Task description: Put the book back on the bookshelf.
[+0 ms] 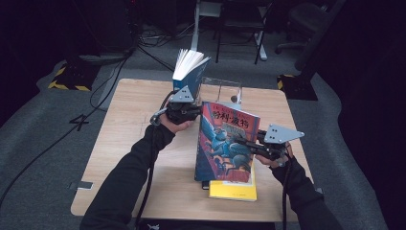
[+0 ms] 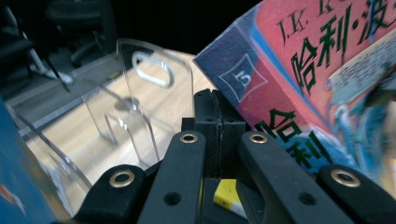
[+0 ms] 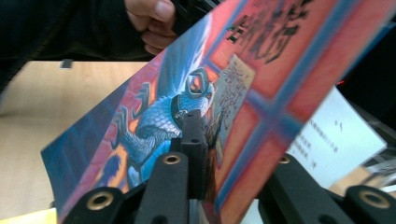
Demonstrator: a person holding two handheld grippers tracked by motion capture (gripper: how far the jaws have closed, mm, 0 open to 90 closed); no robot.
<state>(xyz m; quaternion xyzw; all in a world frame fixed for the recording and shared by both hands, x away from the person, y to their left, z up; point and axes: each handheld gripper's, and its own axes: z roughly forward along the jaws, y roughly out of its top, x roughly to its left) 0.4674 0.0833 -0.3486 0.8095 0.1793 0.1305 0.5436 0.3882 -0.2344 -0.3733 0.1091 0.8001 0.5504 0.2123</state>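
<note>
Wooden table [image 1: 134, 143]: three books [image 1: 225, 143] (one yellow)

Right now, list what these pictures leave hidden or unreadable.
- Yellow book: high view, mostly covered by the red book tilted above it.
- Red book's title: right gripper view, blurred; left gripper view, cut off by the frame edge.
- Clear stand: left gripper view, its base hidden behind the black jaws.
- Blue book: high view, cover too small to read.

jaws clamped on red-blue book [image 3: 196, 107], tilted
</note>
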